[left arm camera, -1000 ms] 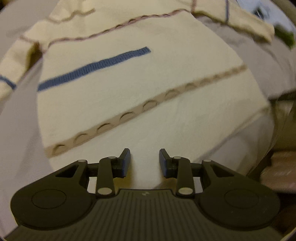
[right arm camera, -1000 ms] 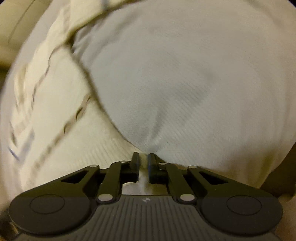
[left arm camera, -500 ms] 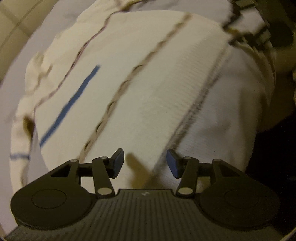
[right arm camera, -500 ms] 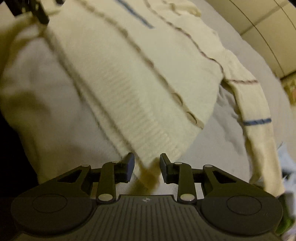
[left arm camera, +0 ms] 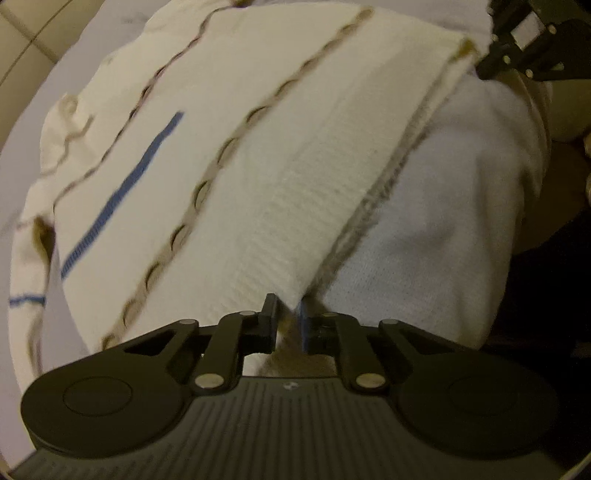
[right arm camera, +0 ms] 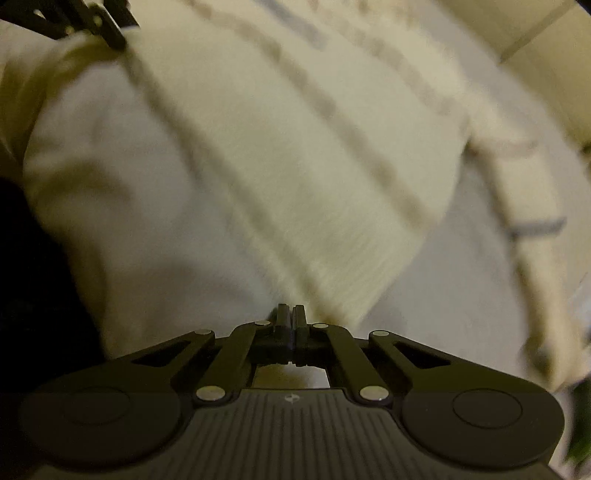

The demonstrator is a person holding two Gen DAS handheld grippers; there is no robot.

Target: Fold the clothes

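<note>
A cream knit sweater [left arm camera: 258, 166] with brown scalloped lines and a blue stripe lies flat on a pale grey surface [left arm camera: 424, 229]. My left gripper [left arm camera: 284, 321] is shut on one bottom hem corner of the sweater. My right gripper [right arm camera: 291, 325] is shut on the opposite hem corner of the sweater [right arm camera: 295, 166]. Each gripper shows in the other's view: the right one in the left wrist view [left arm camera: 517, 51], the left one in the right wrist view [right arm camera: 92, 22]. One sleeve [right arm camera: 524, 206] lies out to the side.
The grey surface [right arm camera: 443, 277] ends in a dark drop beside the hem [left arm camera: 546, 277]. A beige tiled wall or floor [left arm camera: 22, 44] shows beyond the far edge. Something green [right arm camera: 580, 435] sits at the right wrist view's edge.
Both grippers were open half a second ago; both have moved in and closed on the sweater's hem corners.
</note>
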